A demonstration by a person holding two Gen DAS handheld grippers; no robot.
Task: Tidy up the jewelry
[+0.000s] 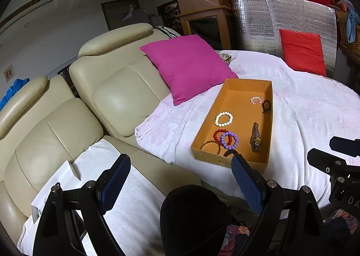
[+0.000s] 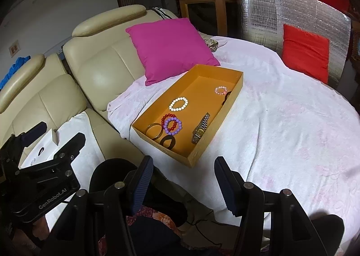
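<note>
An orange cardboard box [image 1: 267,139] [image 2: 225,118] lies on a white blanket. Inside are a white bead bracelet [image 1: 223,119] [image 2: 178,104], a red bead bracelet [image 1: 218,134] [image 2: 165,119] under a purple one [image 1: 229,140] [image 2: 172,125], a pink bead bracelet [image 1: 255,100] [image 2: 220,90], a metal watch [image 1: 255,137] [image 2: 201,128], a brown bangle [image 1: 210,147] [image 2: 153,131] and black hair ties [image 1: 266,106] [image 2: 167,141]. My left gripper [image 1: 181,163] is open and empty, below the box. My right gripper [image 2: 183,164] is open and empty, just before the box's near corner.
A magenta pillow [image 1: 187,65] [image 2: 168,48] leans beside the box's far end. A red pillow [image 1: 302,52] [image 2: 306,53] rests against a silver foil panel [image 1: 281,19]. A cream leather sofa [image 1: 117,89] stands left, with a white towel and paper [image 1: 58,186] on its seat.
</note>
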